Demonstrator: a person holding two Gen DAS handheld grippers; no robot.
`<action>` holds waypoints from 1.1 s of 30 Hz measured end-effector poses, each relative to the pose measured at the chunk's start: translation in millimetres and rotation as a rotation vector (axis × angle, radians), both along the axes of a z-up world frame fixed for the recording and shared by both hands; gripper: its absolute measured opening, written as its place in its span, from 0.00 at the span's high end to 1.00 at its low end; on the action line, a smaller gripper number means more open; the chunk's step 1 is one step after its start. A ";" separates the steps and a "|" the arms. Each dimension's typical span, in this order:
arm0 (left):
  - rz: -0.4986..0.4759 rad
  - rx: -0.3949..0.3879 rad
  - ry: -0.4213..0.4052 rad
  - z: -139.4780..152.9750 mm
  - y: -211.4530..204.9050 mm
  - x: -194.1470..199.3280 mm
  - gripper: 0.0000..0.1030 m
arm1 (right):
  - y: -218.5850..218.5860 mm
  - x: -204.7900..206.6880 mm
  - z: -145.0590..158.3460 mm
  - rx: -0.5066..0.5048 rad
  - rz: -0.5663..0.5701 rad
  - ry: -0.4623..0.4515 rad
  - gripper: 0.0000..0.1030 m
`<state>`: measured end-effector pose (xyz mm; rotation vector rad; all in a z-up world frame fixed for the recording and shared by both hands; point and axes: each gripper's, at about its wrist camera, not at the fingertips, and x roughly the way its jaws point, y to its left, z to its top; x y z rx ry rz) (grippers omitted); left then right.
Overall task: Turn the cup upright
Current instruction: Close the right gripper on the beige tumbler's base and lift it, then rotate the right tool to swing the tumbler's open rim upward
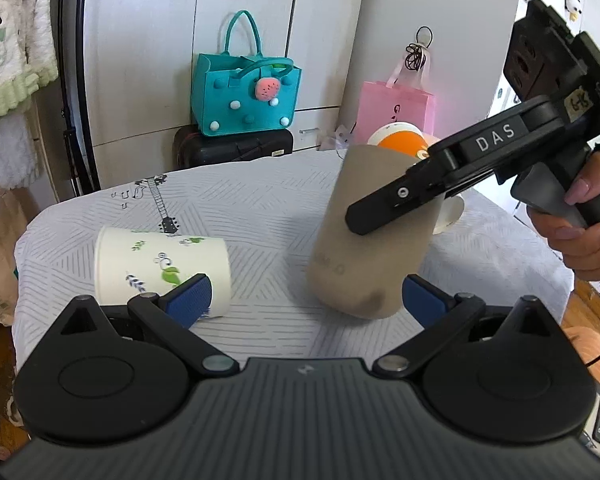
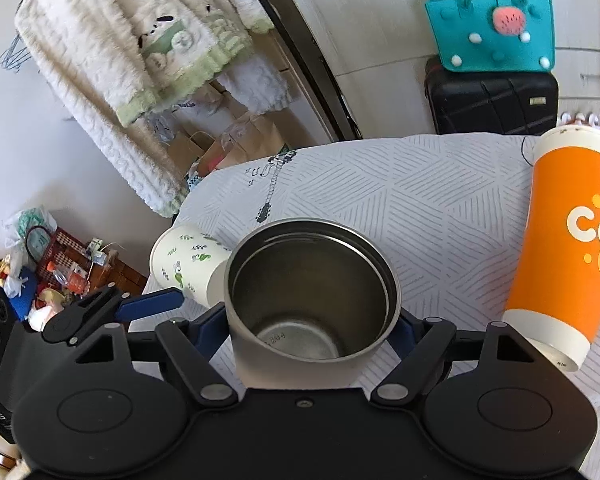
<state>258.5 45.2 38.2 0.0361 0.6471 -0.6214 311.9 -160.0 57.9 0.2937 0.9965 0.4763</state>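
Right tongs [image 2: 312, 332] clenched on tilted steel mug [image 2: 312, 292] beside the paper cup [image 2: 188, 264]; left tongs [image 1: 300, 300] released; level the mug before setting its base on the desk [image 2: 420, 208].

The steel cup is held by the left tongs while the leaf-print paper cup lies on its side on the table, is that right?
Not quite. The right tongs hold the steel cup, pads on both sides of it, as the right wrist view shows. The left tongs are open and hold nothing. The rest stands: the leaf-print paper cup lies on its side on the table.
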 end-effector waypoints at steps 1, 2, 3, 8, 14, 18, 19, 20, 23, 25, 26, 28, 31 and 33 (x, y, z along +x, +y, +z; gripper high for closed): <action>0.003 -0.002 -0.001 0.0 -0.3 -0.6 0.00 | -0.9 -2.1 -0.8 -0.002 0.000 -0.011 0.19; 0.005 -0.011 0.001 0.1 0.4 -1.1 0.00 | 0.1 -1.6 -1.3 -0.003 -0.004 -0.021 0.19; 0.007 -0.023 0.004 0.1 2.0 -1.1 0.00 | 2.4 0.7 -1.6 -0.008 -0.001 -0.037 0.19; 0.021 -0.061 0.027 -1.1 10.4 0.4 0.00 | 14.3 16.2 -6.6 -0.008 -0.014 -0.086 0.19; 0.037 -0.055 0.028 -2.7 13.1 5.4 0.00 | 35.4 29.6 -7.9 -0.071 0.021 -0.111 0.19; 0.037 -0.057 0.026 -3.4 16.0 6.4 0.00 | 48.9 39.7 -5.8 -0.187 0.073 -0.083 0.19; 0.032 -0.057 0.027 -3.6 16.8 6.8 0.00 | 50.7 40.4 -6.0 -0.219 0.080 -0.073 0.19; 0.029 -0.058 0.027 -3.8 17.2 7.9 0.00 | 53.6 41.7 -7.0 -0.263 0.100 -0.063 0.19; 0.018 -0.057 0.037 -6.1 17.3 10.2 0.00 | 54.8 41.3 -10.3 -0.335 0.136 -0.039 0.20; 0.018 -0.056 0.047 -8.6 17.7 10.7 0.00 | 53.8 39.5 -9.5 -0.349 0.181 -0.037 0.20; 0.017 -0.054 0.054 -9.9 17.7 11.0 0.00 | 52.3 39.7 -8.3 -0.348 0.192 -0.027 0.20; 0.012 -0.052 0.061 -11.6 17.2 12.1 0.01 | 48.6 39.3 -6.6 -0.344 0.215 -0.010 0.20; 0.014 -0.053 0.067 -13.3 16.3 13.9 0.01 | 45.3 35.3 -5.3 -0.356 0.263 0.030 0.18; 0.009 -0.057 0.075 -13.1 15.1 16.3 0.01 | 38.7 32.9 -4.2 -0.345 0.274 0.055 0.14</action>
